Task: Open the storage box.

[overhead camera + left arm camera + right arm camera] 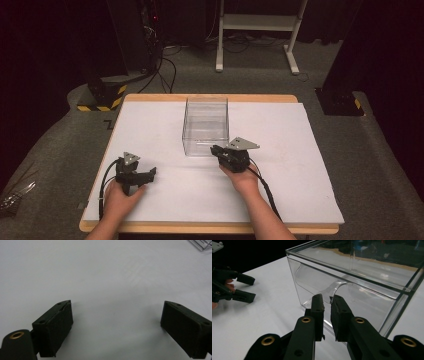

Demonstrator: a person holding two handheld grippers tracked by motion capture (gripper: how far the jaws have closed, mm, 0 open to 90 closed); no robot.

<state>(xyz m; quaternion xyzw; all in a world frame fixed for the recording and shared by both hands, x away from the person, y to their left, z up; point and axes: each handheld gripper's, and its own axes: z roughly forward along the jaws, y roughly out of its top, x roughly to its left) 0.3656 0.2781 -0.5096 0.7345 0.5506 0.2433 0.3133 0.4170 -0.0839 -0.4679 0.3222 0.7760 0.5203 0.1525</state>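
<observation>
- Two tools are in your hands. Your right tool (327,299) has its jaws almost together, with just a thin gap left.
- That gap sits right at the curved lip (338,285) in the near wall of the clear box (312,277). I cannot tell if the pads press on the lip yet or just sit in front of it.
- If you only have a tiny bit of the lip, the smooth plastic may slip out when you pull or lift.
- If you squeeze too hard, the thin wall could bend or crack.
- Your grip is on one side only, so the box may tip toward you or swing if you lift it. I think a slow, low slide is safer.
- A push forward could shove the box toward the far edge of the desk (150,130). The box stands near the middle, toward the back.
- Your left tool (116,304) is wide open and holds nothing. It rests over bare desk, well apart from the box.
- That means nothing steadies the other side of the box. A quick pull to your left could also knock the box into that tool.
</observation>
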